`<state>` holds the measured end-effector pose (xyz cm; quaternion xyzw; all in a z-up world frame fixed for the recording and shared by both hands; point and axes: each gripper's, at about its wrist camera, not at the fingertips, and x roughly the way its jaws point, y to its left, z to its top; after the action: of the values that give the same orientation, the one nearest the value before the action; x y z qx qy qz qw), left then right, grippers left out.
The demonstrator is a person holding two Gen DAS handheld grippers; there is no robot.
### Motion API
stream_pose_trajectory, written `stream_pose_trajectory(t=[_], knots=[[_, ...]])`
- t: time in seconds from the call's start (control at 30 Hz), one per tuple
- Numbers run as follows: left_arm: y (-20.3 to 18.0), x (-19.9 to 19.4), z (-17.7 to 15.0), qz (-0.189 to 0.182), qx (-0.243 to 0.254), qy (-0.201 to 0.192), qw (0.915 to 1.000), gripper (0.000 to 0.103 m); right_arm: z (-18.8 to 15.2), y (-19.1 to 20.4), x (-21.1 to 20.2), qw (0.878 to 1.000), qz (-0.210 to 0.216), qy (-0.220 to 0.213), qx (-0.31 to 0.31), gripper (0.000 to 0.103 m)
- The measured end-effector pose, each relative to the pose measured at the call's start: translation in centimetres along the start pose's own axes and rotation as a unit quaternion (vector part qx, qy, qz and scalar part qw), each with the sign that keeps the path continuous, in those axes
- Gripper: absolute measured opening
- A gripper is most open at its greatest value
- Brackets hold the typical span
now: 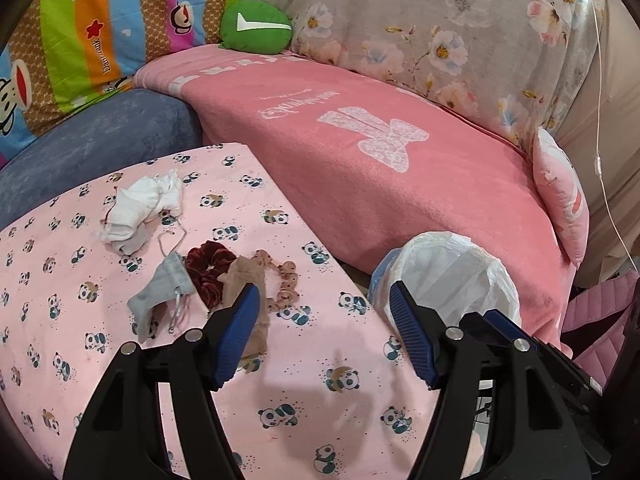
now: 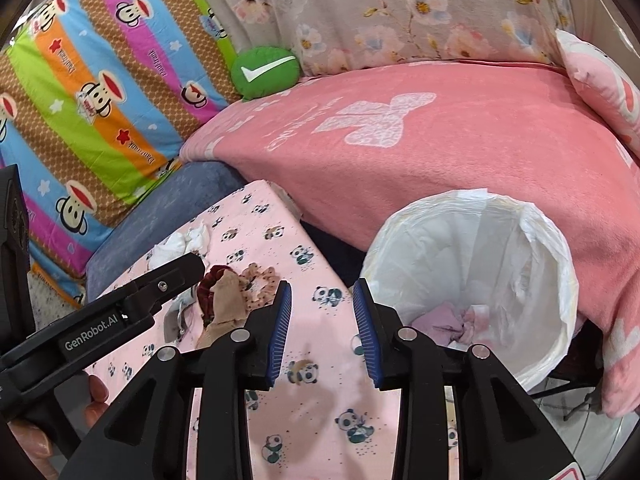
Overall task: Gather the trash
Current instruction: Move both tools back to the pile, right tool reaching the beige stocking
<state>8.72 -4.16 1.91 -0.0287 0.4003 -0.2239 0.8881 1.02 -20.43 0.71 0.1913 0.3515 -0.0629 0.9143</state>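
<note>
The left tool (image 1: 324, 334) hangs released and empty, the right tool (image 2: 322, 334) likewise empty, its jaws opening, with the soft, light stocking (image 1: 244, 284) just ahead on the desk (image 1: 280, 400), best pinched at its bunched middle.

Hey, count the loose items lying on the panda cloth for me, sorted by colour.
White: 1, crumpled cloth
Grey: 1, drawstring pouch
Dark red: 1, scrunchie
Tan: 2, stocking and patterned scrunchie
Total: 5
</note>
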Motion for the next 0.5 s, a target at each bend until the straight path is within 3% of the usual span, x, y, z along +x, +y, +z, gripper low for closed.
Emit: stream_pose_trajectory(t=[0.17, 0.3, 0.5], knots=[[2.8, -0.2, -0.5, 0.025, -0.012, 0.0, 0.9996, 0.064, -0.4, 2.7, 1.0, 1.0, 0.008, 0.013, -0.025, 0.034], [5.1, 0.0, -1.1, 0.059, -0.016, 0.003, 0.9981, 0.064, -0.8, 4.6, 2.0, 0.999, 0.012, 0.023, -0.04, 0.04], [9.0, 0.7, -2.3, 0.111, -0.019, 0.014, 0.9935, 0.064, -1.6, 7.3, 4.3, 0.997, 0.02, 0.046, -0.062, 0.041]])
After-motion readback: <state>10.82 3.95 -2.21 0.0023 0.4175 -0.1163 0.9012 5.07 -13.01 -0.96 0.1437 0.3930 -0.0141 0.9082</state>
